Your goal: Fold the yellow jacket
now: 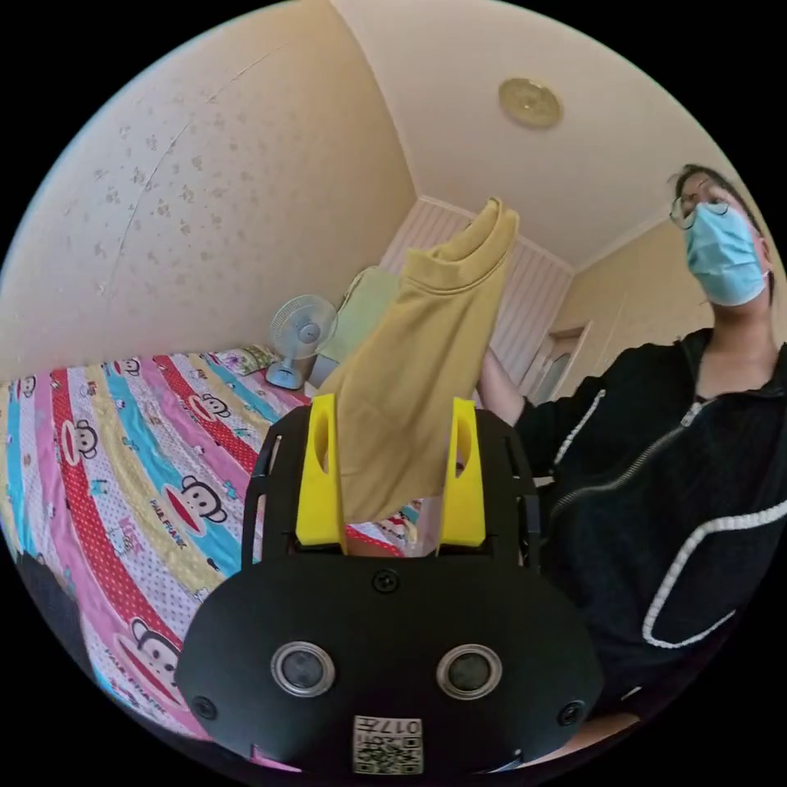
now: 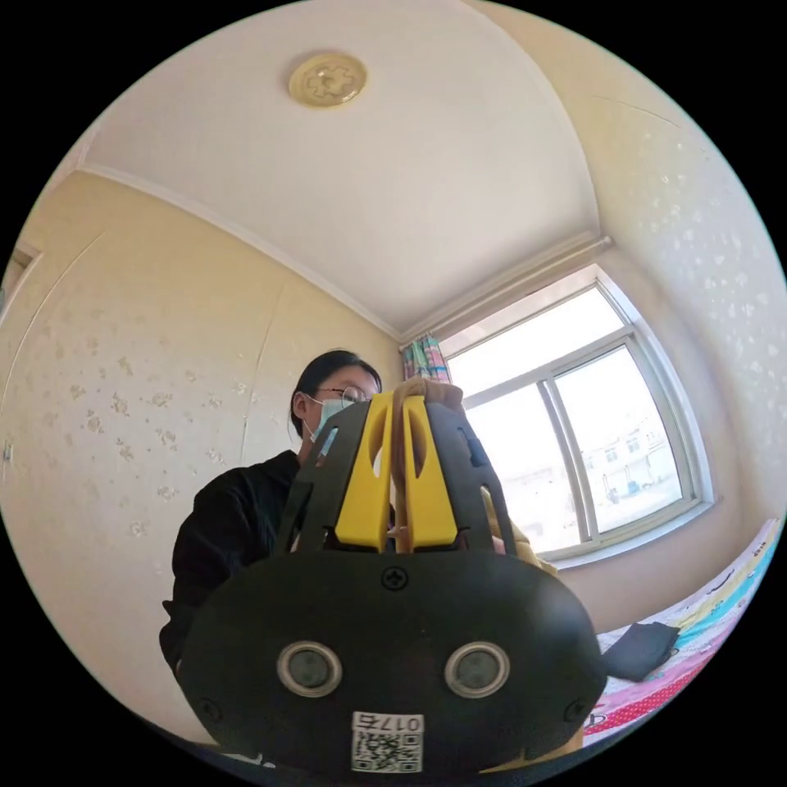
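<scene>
The yellow jacket (image 1: 426, 344) hangs in the air above the bed, bunched, with its ribbed hem or collar at the top. My left gripper (image 1: 392, 403) is open, its yellow fingers (image 1: 320, 475) wide apart, and the low end of the jacket dangles between them without being pinched. In the right gripper view, my right gripper (image 2: 399, 403) is shut on a fold of the yellow jacket (image 2: 422, 392), its jaws pressed together on the cloth and pointing towards the ceiling. More yellow cloth (image 2: 515, 537) droops behind the right jaw.
A bed with a colourful striped cartoon sheet (image 1: 123, 492) lies below. A small fan (image 1: 299, 336) and a green cushion (image 1: 365, 311) sit at its far end. The person in a black zip top (image 1: 680, 492) stands close. A window (image 2: 590, 443) and a dark item (image 2: 643, 648) on the bed are nearby.
</scene>
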`<action>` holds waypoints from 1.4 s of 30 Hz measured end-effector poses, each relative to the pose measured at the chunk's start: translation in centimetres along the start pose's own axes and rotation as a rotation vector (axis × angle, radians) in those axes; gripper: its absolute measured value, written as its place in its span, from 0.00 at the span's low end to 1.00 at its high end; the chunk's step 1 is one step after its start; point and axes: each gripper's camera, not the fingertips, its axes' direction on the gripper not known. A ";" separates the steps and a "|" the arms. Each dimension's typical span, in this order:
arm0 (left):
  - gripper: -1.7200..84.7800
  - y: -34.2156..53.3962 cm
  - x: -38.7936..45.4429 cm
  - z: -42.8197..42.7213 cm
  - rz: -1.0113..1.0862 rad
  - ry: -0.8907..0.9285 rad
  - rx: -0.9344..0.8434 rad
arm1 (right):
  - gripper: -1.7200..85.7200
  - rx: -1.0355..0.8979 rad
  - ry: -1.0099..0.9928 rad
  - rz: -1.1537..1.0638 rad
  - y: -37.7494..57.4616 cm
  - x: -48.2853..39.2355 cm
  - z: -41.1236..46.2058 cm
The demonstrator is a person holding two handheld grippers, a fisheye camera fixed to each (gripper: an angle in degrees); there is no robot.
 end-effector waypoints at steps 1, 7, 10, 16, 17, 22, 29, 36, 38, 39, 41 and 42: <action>0.23 -0.1 0.1 0.7 0.013 -0.003 0.007 | 0.04 0.024 -0.016 0.011 0.5 -0.1 0.1; 0.12 1.6 0.9 5.7 -0.090 0.469 -0.006 | 0.04 0.082 0.021 0.029 1.9 -1.8 -0.3; 0.09 3.5 3.0 3.2 -0.051 0.363 0.051 | 0.04 0.070 0.169 0.016 2.1 -3.5 -0.7; 0.05 5.7 3.4 -1.9 -0.098 0.342 0.075 | 0.04 0.028 0.255 0.040 3.3 -2.0 1.3; 0.04 5.9 3.9 -2.6 -0.092 0.313 0.064 | 0.04 0.024 0.259 0.043 3.5 -1.1 1.9; 0.03 7.2 5.6 -7.7 -0.125 0.184 0.248 | 0.04 0.039 0.402 0.087 4.2 1.5 1.7; 0.02 8.6 7.6 -15.8 -0.166 -0.045 0.455 | 0.05 -0.145 0.592 0.143 5.3 2.2 3.0; 0.02 5.6 10.9 -18.5 -0.034 -0.034 0.581 | 0.05 -0.291 0.697 0.136 6.4 0.5 3.5; 0.02 4.7 11.1 -18.3 -0.011 -0.004 0.584 | 0.05 -0.358 0.767 0.146 8.1 0.4 3.7; 0.02 4.2 11.1 -18.1 -0.003 0.013 0.581 | 0.05 -0.368 0.778 0.156 8.7 0.4 3.6; 0.02 3.9 10.8 -17.7 -0.022 0.030 0.579 | 0.05 -0.351 0.795 0.212 11.9 0.9 2.7; 0.02 3.8 10.6 -17.4 -0.035 0.038 0.582 | 0.05 -0.333 0.786 0.230 12.8 1.1 2.3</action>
